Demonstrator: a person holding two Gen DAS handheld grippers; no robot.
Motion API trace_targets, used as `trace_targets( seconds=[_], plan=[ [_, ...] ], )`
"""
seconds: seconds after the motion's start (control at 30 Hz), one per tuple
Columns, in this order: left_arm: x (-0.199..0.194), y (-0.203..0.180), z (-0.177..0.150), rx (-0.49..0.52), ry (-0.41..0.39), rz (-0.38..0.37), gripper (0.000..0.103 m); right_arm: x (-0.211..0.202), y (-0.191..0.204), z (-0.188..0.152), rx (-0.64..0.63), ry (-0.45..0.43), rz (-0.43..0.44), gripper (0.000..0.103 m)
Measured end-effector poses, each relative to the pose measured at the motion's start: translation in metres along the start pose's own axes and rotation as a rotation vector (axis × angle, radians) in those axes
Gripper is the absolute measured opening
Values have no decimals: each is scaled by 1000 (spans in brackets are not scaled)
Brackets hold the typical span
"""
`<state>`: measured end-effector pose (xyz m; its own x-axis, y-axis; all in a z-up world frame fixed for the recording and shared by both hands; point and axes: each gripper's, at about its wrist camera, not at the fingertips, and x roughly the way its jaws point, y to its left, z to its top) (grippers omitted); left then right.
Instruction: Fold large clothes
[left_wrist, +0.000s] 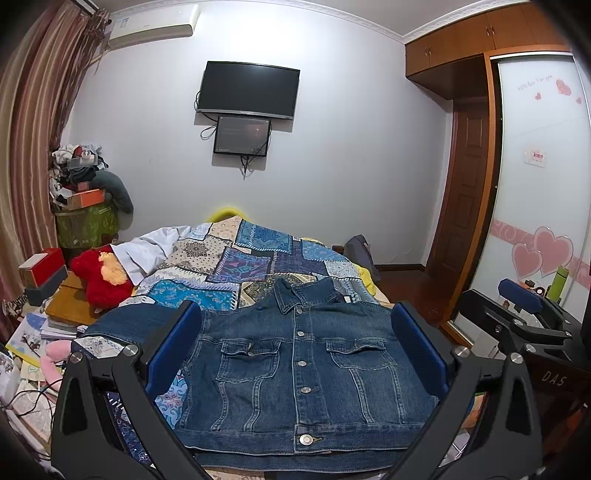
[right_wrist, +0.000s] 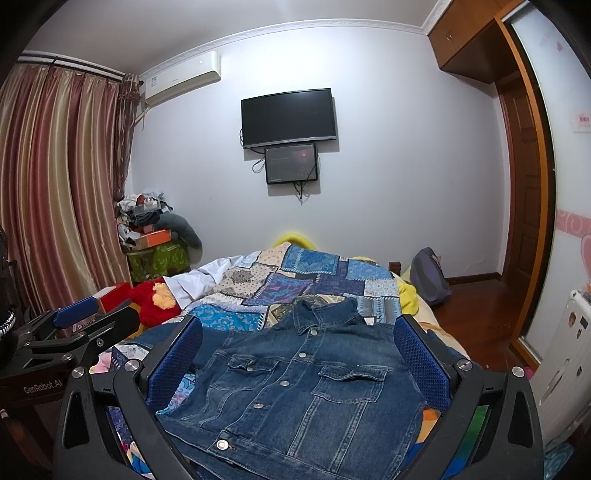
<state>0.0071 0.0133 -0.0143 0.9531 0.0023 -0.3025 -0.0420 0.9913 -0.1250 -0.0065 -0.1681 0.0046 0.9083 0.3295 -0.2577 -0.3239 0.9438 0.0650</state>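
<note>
A blue denim jacket (left_wrist: 295, 373) lies front up and buttoned on the patchwork bedspread (left_wrist: 251, 262), collar toward the far wall. Its left sleeve stretches out to the left (left_wrist: 129, 321). It also shows in the right wrist view (right_wrist: 295, 391). My left gripper (left_wrist: 295, 347) is open and empty, held above the jacket's near half. My right gripper (right_wrist: 297, 354) is open and empty too, beside it on the right. The right gripper shows at the right edge of the left wrist view (left_wrist: 524, 306), and the left gripper at the left edge of the right wrist view (right_wrist: 77, 321).
A red plush toy (left_wrist: 101, 275) and a white garment (left_wrist: 147, 251) lie on the bed's left side. Books and boxes are piled on the left (left_wrist: 37, 332). A grey bag (right_wrist: 428, 275) sits on the floor by the far wall. A wardrobe (left_wrist: 535, 184) stands on the right.
</note>
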Motion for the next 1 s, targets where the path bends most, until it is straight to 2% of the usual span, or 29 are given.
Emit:
trace_targets(
  seconds=[0.7, 1.0],
  plan=[
    [6, 0, -1, -9, 1, 13, 103, 3, -1, 0, 4, 12, -5, 103],
    [36, 26, -2, -45, 31, 97, 103, 31, -2, 2, 5, 62, -10, 103]
  ],
)
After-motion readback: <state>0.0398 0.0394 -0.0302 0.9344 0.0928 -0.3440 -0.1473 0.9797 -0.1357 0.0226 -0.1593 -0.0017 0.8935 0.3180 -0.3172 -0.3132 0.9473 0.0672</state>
